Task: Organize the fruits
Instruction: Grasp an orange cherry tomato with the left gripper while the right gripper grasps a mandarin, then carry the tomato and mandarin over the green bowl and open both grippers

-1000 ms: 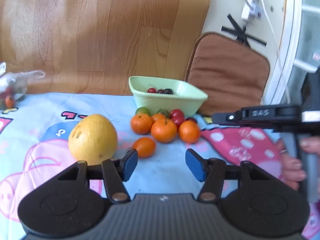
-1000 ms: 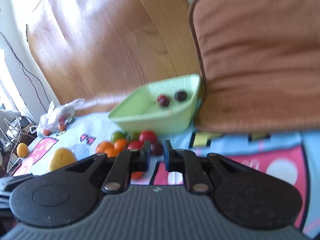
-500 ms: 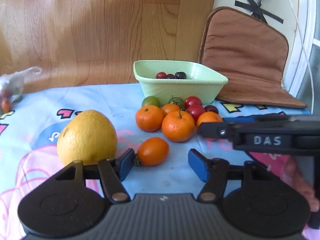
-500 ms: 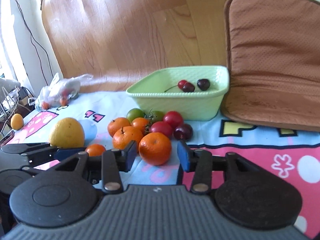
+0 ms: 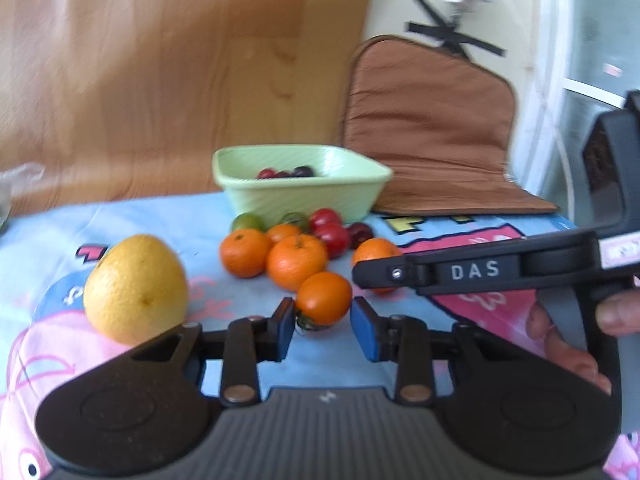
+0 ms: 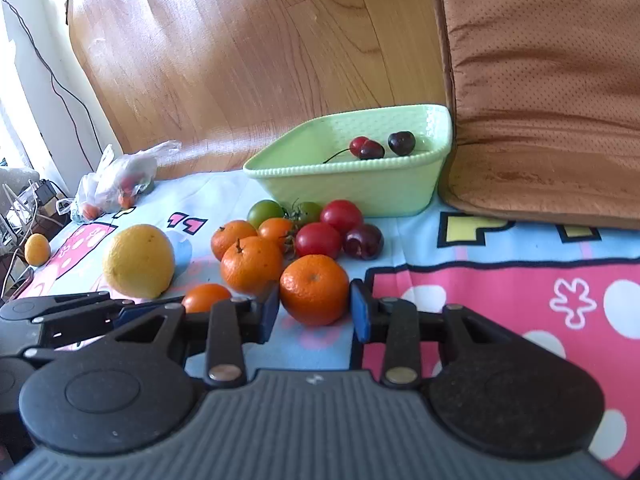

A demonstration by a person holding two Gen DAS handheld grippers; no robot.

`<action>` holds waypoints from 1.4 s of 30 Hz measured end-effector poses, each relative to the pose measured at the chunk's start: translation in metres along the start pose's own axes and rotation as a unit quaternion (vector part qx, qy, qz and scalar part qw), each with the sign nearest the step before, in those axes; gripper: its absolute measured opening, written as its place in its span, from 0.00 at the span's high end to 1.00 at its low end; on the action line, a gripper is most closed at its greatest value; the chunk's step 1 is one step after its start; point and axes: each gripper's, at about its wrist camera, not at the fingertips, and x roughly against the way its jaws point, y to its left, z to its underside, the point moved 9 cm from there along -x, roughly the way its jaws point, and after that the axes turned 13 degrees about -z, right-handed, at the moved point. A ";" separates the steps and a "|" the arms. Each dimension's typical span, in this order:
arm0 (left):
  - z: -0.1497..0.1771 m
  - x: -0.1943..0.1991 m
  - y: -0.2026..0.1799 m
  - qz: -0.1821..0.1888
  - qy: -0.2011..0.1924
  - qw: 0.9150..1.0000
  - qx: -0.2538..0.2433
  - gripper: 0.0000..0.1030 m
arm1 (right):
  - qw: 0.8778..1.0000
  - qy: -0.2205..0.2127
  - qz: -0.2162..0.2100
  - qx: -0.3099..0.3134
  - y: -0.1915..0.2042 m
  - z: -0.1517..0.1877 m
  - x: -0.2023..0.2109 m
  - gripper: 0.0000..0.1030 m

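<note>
A pale green bowl [image 5: 304,194] [image 6: 360,184] holds a few cherries [image 6: 380,145]. In front of it lie tangerines, red and green tomatoes and a dark cherry [image 6: 363,241]. A big yellow citrus [image 5: 136,288] [image 6: 138,261] lies to the left. My left gripper [image 5: 323,326] is open with a small orange tomato [image 5: 323,298] [image 6: 206,297] between its blue pads, not squeezed. My right gripper [image 6: 314,314] is open around a tangerine [image 6: 315,289], pads beside it.
A brown seat cushion [image 5: 432,128] [image 6: 540,92] leans on the wall right of the bowl. A plastic bag of small fruit [image 6: 120,182] and a small orange fruit [image 6: 37,249] lie far left. The cartoon cloth [image 6: 500,288] covers the surface.
My left gripper has shifted so the small orange tomato sits between its pads. My right gripper has opened and moved down to straddle the front tangerine.
</note>
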 end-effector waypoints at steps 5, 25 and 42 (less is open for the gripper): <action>0.014 0.020 -0.025 0.061 0.012 0.997 -0.034 0.70 | 1.000 -0.004 0.005 0.000 0.007 0.020 0.030 0.61; 0.038 0.051 -0.042 0.040 0.008 0.997 -0.064 0.56 | 0.999 -0.026 0.019 0.024 0.023 0.056 0.072 0.54; 0.034 0.043 -0.026 0.030 0.016 0.999 -0.027 0.70 | 0.999 -0.023 0.017 0.035 0.025 0.058 0.071 0.60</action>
